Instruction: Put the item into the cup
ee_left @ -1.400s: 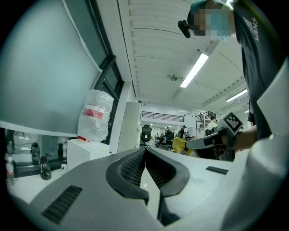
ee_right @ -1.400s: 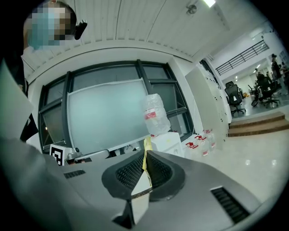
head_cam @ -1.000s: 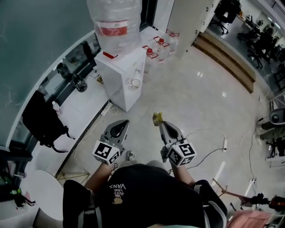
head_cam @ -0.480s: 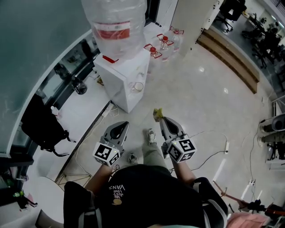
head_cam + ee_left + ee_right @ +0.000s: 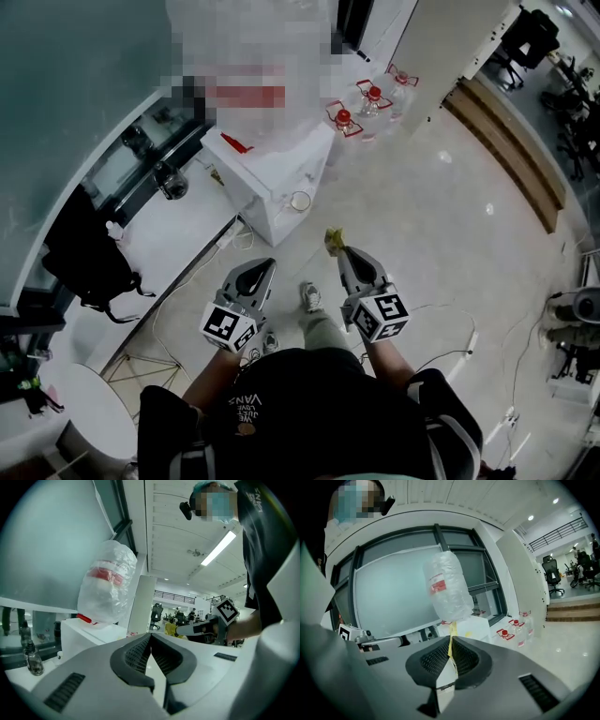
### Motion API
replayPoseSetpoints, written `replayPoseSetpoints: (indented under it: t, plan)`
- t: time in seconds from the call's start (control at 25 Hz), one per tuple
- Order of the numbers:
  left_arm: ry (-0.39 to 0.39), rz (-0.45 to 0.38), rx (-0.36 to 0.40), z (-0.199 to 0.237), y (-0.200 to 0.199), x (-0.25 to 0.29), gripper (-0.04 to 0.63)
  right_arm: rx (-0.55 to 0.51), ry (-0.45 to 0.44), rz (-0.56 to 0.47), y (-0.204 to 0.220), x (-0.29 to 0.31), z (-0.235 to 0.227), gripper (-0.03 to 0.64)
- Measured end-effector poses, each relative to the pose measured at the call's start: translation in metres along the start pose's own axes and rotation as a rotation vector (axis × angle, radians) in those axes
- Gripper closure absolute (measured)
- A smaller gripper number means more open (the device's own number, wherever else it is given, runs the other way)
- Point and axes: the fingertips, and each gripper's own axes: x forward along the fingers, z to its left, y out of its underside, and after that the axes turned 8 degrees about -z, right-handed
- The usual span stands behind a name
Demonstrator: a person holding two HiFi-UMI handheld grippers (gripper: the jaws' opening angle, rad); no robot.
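Bright ceiling light, floor glare, fisheye edges

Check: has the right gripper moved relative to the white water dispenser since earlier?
Yes. In the head view the right gripper, shut on the yellow item, has come nearer the dispenser and the cup on it.
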Motion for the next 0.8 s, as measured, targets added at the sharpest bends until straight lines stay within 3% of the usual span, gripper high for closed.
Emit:
replayPoseSetpoints:
  t: [0.8]
  plan:
    - [-0.189, 0.028, -0.063, 0.111, 0.067, 0.096, 0.575, -0.047, -0.075, 0.198, 0.108, 0.192, -0.113, 0.569]
